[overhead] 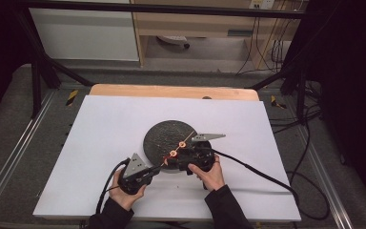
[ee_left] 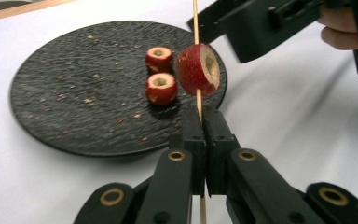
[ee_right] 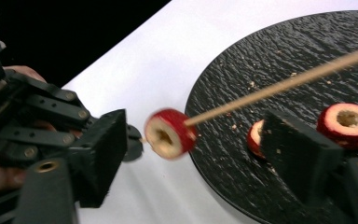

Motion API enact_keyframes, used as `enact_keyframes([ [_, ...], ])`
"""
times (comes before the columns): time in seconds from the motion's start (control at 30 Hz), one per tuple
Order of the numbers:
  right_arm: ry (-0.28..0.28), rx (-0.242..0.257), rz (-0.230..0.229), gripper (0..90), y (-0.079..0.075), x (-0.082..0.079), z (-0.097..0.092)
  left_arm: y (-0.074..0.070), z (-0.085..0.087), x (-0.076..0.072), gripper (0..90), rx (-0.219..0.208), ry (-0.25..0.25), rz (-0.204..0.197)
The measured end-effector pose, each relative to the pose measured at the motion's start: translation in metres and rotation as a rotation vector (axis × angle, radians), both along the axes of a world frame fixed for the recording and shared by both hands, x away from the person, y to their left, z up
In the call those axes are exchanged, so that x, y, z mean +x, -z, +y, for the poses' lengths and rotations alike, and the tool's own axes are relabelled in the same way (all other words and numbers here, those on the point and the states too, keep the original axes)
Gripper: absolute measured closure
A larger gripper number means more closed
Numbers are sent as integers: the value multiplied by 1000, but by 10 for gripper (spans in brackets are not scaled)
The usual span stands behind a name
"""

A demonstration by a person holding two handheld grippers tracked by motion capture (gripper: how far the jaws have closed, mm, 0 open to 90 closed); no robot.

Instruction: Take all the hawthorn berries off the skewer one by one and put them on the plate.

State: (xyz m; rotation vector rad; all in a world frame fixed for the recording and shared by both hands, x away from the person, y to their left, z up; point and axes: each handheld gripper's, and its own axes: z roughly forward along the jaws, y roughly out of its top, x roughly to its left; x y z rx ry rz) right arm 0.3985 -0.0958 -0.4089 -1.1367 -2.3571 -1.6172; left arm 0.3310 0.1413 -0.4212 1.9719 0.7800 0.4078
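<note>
A thin wooden skewer (ee_left: 197, 100) is held above the near edge of a round black plate (overhead: 158, 136), and one cored piece of red fruit (ee_left: 198, 70) is threaded on it. In the high view the skewer runs slanted, from near left up to far right, over the near right part of the plate. The threaded fruit sits a little way up from the held end, and the rest of the stick goes on past it over the plate.

The left gripper (ee_left: 201, 119) has its jaws closed tight on the lower end of the skewer; in the left gripper view the stick passes between the two pressed pads and comes out below them. The right gripper (ee_right: 200, 154) is just right of the fruit. Its jaws stand apart, one on each side of the threaded piece, and the pads do not touch it.

Two more cored fruit pieces lie on the plate, one (ee_left: 161, 87) nearer and one (ee_left: 159, 58) just behind it, close together. Small crumbs (ee_left: 89, 99) are scattered on the dark rough surface of the plate.

The plate rests on a white sheet (overhead: 105, 129) that covers the counter (overhead: 124, 90), whose wooden far edge shows beyond the sheet. Both hands hold the grippers at the near side, and a black cable (overhead: 262, 174) trails to the right.
</note>
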Motion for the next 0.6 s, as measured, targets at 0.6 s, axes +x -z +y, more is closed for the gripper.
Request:
enact_keyframes([
  [0.6, -37, 28, 54, 568, 4, 1, 2, -5, -11, -2, 880, -8, 20, -25],
])
